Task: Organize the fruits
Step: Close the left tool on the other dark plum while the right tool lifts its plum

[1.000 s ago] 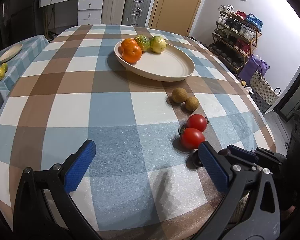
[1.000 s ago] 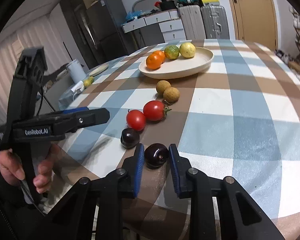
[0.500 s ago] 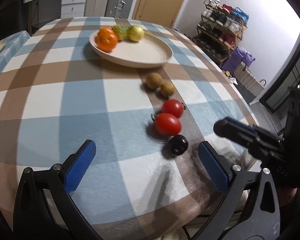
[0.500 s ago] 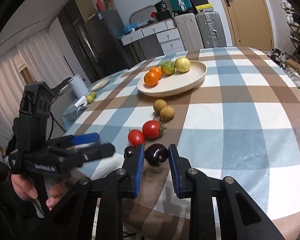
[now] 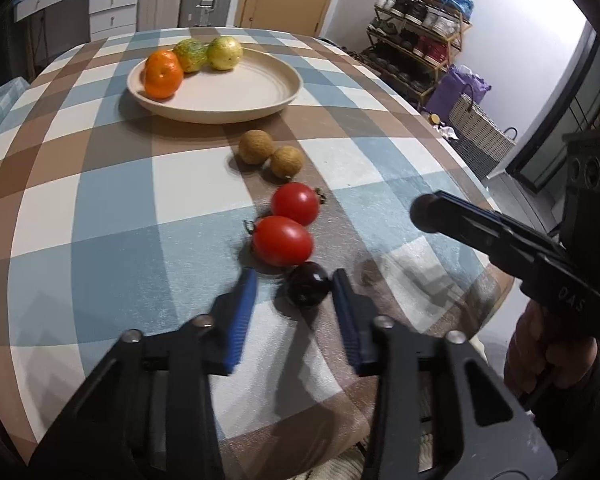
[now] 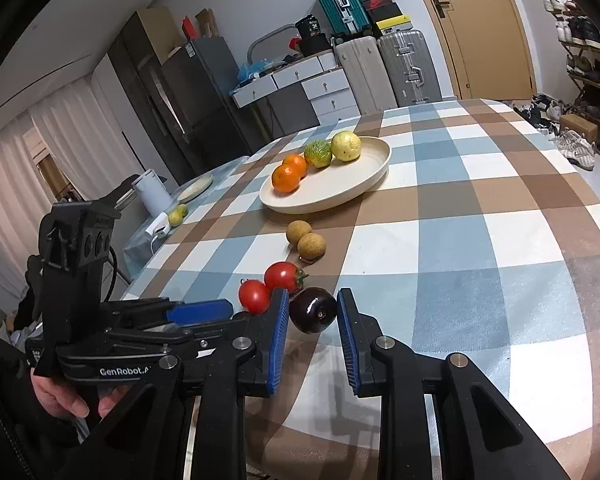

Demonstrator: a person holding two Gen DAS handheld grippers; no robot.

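**Left claw closes in on the last dark fruit**

The left gripper [image 5: 294, 300], wide open and held back from the fruit a second ago, has come forward and narrowed. Its blue pads now bracket the second dark fruit [image 5: 306, 289], which sits on the checked tablecloth [image 5: 100, 208]. The pad at the fruit's 3 o'clock side looks to be touching it. A gap remains at 9 o'clock, so the grasp does not look finished.

The right gripper [image 6: 313, 299] has risen. It holds the first dark fruit [image 6: 313, 310] pinched between narrow pads, clear of the cloth, with its shadow below it.

The rest of the row is untouched. Two tomatoes [image 5: 283, 240] lie just beyond the left claw at 12 o'clock, and the near one is almost against the second dark fruit. Two longans [image 5: 256, 146] lie farther on. The beige plate [image 5: 252, 96] is at 11 o'clock, with a mandarin [image 5: 163, 74] and two yellow-green fruits [image 5: 206, 54] along its far-left rim.

Both claws are likely to carry fruit to the plate together. The risk is that the closing left pad nudges the near tomato.
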